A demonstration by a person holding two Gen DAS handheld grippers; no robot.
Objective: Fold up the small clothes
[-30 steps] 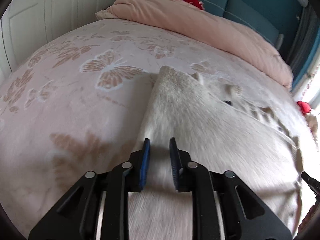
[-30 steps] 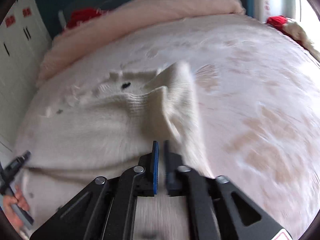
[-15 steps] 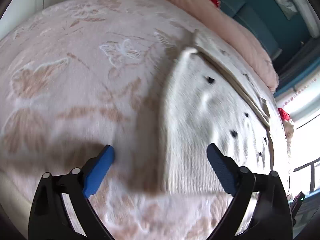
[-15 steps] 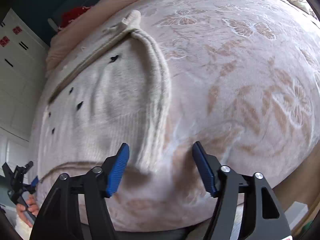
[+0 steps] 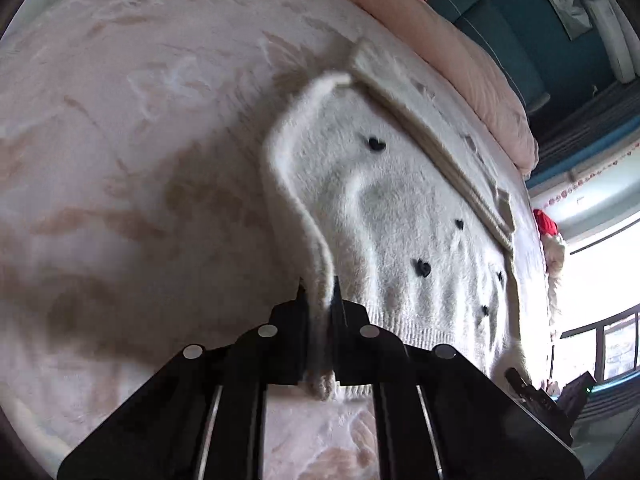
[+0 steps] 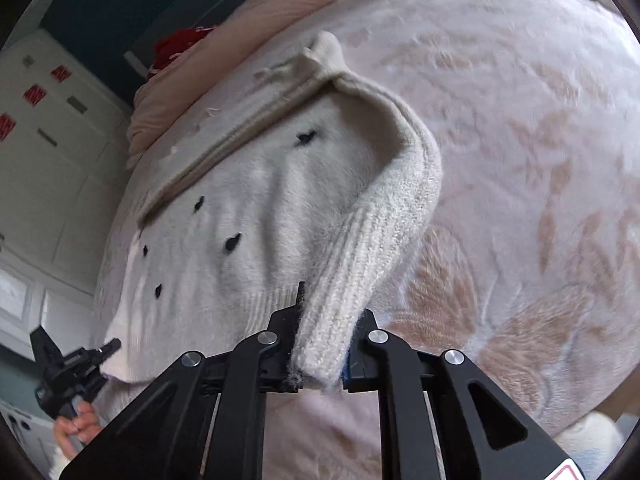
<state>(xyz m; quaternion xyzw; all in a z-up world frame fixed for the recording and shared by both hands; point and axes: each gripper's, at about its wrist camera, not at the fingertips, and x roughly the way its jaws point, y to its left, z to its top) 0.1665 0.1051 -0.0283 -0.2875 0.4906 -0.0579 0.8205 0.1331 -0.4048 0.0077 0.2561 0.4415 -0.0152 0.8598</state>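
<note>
A fuzzy white sweater with small black heart marks lies on the pink bed, also in the right wrist view. Its far part is folded over, leaving a straight fold line. My left gripper is shut on the sweater's near left edge, which rises from the bed into the jaws. My right gripper is shut on the ribbed hem at the sweater's near right corner, lifted a little. The left gripper also shows at the lower left of the right wrist view.
The bed carries a pink butterfly-print blanket. A rolled pink duvet lies along the far side with a red item on it. White cupboard doors stand on the left; a bright window on the right.
Both grippers were wide open over the sweater's near corners half a second ago. Now both have closed on the sweater's edges and lifted them slightly.
</note>
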